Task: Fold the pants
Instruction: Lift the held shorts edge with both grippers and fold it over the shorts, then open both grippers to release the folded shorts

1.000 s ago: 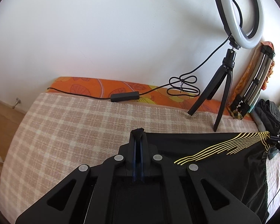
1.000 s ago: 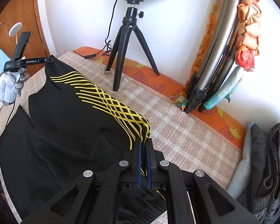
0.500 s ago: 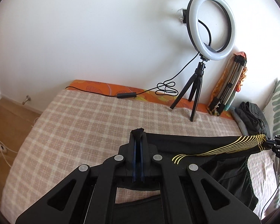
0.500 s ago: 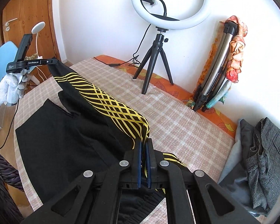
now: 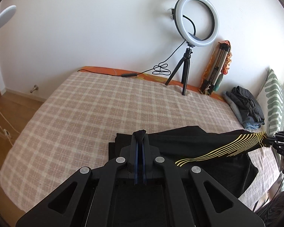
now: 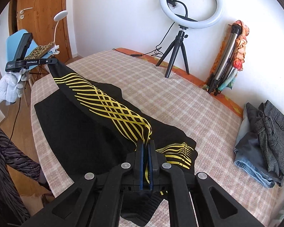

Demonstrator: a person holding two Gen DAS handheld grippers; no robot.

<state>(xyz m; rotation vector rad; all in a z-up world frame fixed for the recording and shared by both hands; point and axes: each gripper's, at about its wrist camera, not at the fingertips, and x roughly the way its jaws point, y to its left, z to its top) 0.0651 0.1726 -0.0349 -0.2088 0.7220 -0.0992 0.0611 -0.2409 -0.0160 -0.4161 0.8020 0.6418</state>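
while stretched over checked bed (image 5: 96, 113), black pants (image 6: 81, 130) clamped by left gripper (image 5: 140, 134), right gripper (image 6: 146, 143)

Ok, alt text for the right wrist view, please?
The right gripper and left gripper each pinch an end of black pants with yellow stripes, holding them stretched above a checked bed; a ring light stands behind.

Black pants (image 6: 81, 132) with yellow crisscross stripes down one side, partly lifted off a checked bedspread. Upper edge stretched taut in the air between two pinched ends, striped band sagging between them; remaining fabric lying rumpled and flat beneath.
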